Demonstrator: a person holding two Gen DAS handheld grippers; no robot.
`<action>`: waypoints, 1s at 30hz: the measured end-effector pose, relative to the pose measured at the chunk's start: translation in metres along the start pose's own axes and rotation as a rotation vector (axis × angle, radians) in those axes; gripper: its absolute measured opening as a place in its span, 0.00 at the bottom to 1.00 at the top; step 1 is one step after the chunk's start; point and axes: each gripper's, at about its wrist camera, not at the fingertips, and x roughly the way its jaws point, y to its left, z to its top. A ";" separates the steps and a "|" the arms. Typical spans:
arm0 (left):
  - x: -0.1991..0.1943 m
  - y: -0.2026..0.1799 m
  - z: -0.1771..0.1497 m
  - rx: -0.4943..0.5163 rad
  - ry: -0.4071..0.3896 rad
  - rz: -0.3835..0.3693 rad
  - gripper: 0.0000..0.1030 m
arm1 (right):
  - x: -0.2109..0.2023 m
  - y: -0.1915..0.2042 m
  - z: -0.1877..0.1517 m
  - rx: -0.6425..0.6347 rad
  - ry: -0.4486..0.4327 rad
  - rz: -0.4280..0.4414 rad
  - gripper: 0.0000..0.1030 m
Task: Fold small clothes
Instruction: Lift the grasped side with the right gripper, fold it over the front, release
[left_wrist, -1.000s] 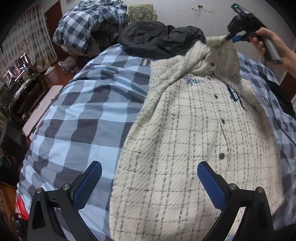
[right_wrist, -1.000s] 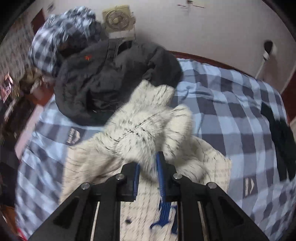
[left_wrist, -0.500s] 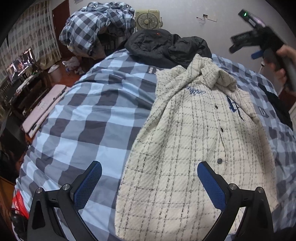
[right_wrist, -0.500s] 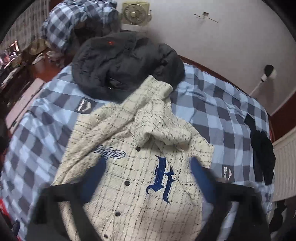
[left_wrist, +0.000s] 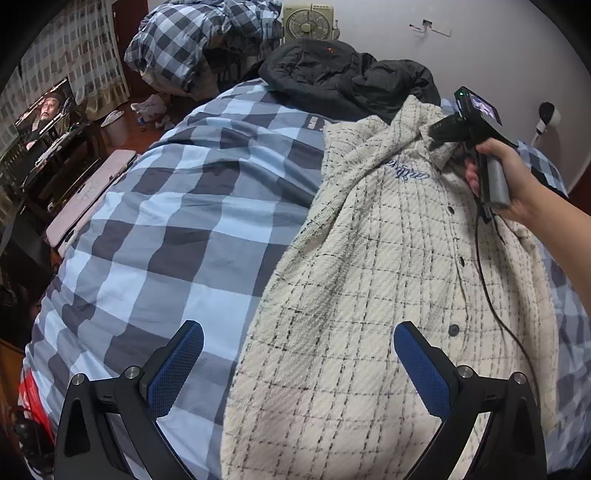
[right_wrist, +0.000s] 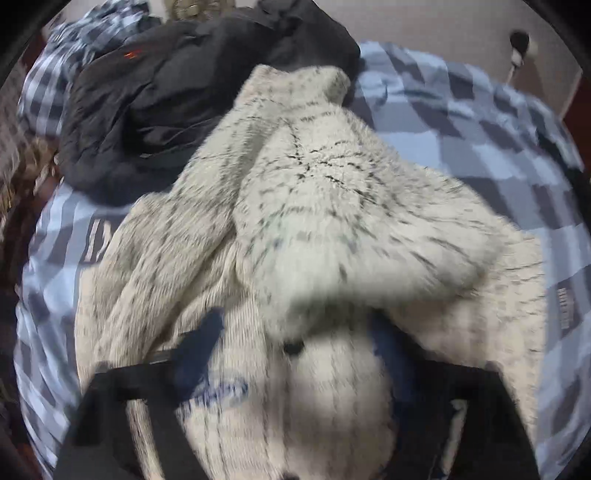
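While the cream checked shirt (left_wrist: 388, 280) lies front-up on the bed (left_wrist: 177, 236), buttoned down its middle with blue script embroidered near the collar, its upper part is bunched into a heap against a black jacket (left_wrist: 332, 77) at the bed's far end. No boxes or baskets show; a rumpled checked quilt (left_wrist: 192, 40) is piled beyond the jacket. The left tool (left_wrist: 295, 369) hovers over the shirt's lower hem with jaws spread wide and nothing between them. The right tool (right_wrist: 295, 350), held in a hand (left_wrist: 506, 177), is down at the collar; its jaws have just been closing and cloth lies between them, though the blur hides whether the pads press on it.
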 end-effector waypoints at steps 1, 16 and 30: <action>0.003 -0.001 0.001 0.001 0.008 -0.003 1.00 | 0.002 -0.005 0.004 0.030 0.015 0.027 0.13; -0.016 -0.010 -0.010 0.046 -0.034 0.012 1.00 | -0.185 -0.033 -0.018 0.164 -0.078 0.690 0.08; -0.032 -0.010 -0.015 0.063 -0.060 -0.009 1.00 | -0.170 -0.030 -0.155 0.081 0.344 0.655 0.80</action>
